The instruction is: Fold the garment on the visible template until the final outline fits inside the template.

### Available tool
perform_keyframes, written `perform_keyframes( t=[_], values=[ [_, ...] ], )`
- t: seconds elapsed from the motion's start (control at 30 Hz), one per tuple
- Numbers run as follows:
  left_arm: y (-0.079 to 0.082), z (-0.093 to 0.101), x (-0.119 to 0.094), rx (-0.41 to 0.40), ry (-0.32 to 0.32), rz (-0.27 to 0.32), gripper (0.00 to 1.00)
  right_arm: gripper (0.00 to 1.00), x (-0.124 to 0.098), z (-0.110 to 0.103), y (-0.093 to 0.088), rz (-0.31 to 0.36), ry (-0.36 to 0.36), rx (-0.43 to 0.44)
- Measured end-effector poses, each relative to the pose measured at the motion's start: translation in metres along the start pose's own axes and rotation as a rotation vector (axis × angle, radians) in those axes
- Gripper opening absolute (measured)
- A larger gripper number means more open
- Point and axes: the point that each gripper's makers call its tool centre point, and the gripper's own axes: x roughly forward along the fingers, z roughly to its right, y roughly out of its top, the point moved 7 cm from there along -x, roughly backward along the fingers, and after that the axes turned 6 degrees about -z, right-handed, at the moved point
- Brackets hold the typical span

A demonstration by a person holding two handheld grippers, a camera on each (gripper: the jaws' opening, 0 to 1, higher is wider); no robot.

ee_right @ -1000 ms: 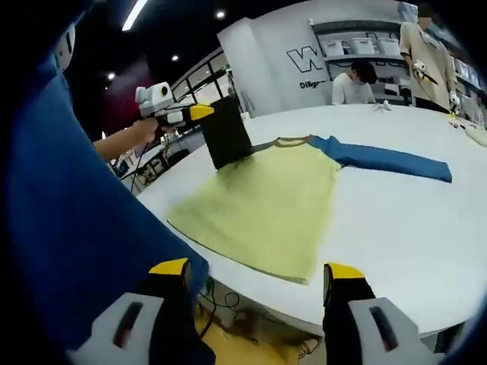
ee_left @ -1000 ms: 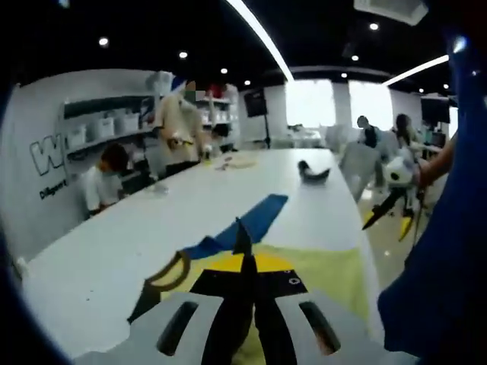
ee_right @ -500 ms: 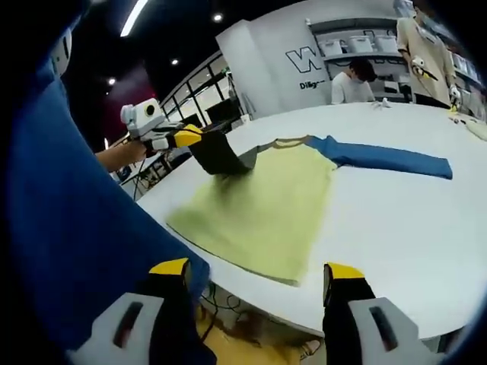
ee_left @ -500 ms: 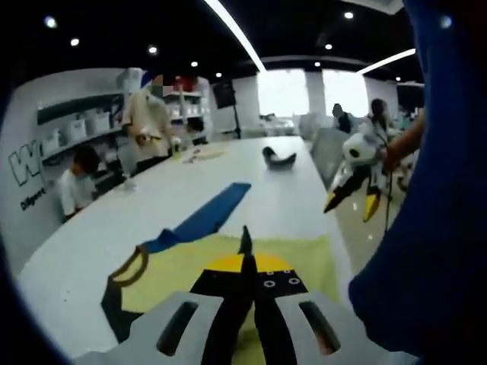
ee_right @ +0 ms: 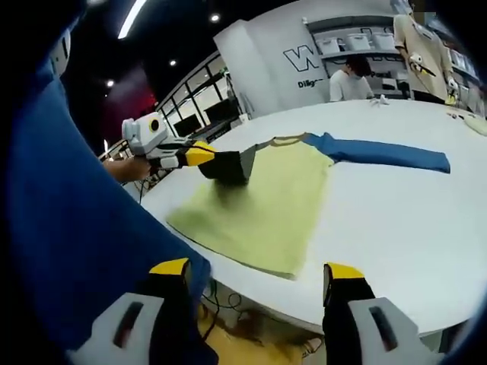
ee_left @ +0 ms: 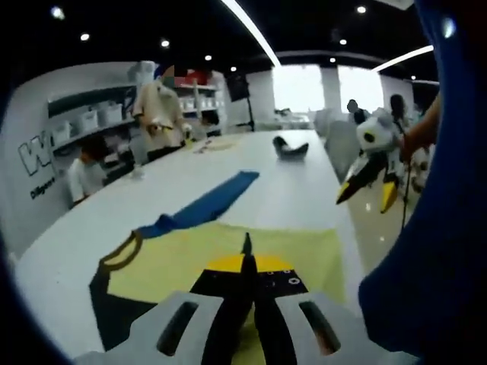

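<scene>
One left tongs (ee_right: 217,161) pinches the soft yellow garment's (ee_right: 262,205) black sleeve (ee_right: 232,166).

left gripper view close over garment (ee_left: 228,255), right gripper view farther, perhaps table-edge

Bright ceiling strips, perhaps slight blur

My right tool (ee_right: 257,293) hangs with jaws apart off the white counter (ee_right: 396,220); my left tool (ee_right: 217,161) pinches the yellow shirt's (ee_right: 259,205) dark sleeve (ee_right: 232,166), blue sleeve (ee_right: 380,154) outstretched.
</scene>
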Motion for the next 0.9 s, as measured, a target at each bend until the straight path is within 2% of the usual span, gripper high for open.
perform_keyframes(
  t=[0.1,0.23,0.37,0.4,0.57,0.6,0.67,0.8,0.9],
  values=[
    [-0.011,0.01,0.004,-0.009,-0.03,-0.017,0.02,0.68,-0.001,0.001,-0.001,-0.004,0.0,0.001],
    [-0.02,0.025,0.005,-0.037,-0.085,-0.03,0.15,0.68,-0.001,0.001,-0.001,-0.001,0.001,0.007],
    [-0.031,0.039,0.001,-0.051,-0.122,-0.056,0.2,0.68,0.0,0.001,-0.001,-0.002,0.005,0.009],
    [-0.034,0.045,-0.004,-0.086,-0.135,-0.051,0.22,0.68,0.001,0.001,-0.001,-0.001,0.008,0.01],
    [-0.041,0.047,-0.025,-0.245,-0.08,-0.016,0.37,0.68,0.004,0.005,0.002,0.005,0.014,0.006],
    [-0.042,0.046,-0.027,-0.252,-0.072,-0.016,0.4,0.68,0.004,0.006,0.003,0.005,0.014,0.005],
    [-0.048,0.042,-0.037,-0.304,-0.017,-0.024,0.47,0.68,0.005,0.012,0.003,0.007,0.018,0.002],
    [-0.052,0.042,-0.049,-0.349,0.02,-0.028,0.58,0.68,0.007,0.016,0.007,0.013,0.021,-0.004],
    [-0.059,0.043,-0.05,-0.355,0.025,-0.033,0.59,0.68,0.01,0.016,0.008,0.012,0.029,-0.005]
  ],
)
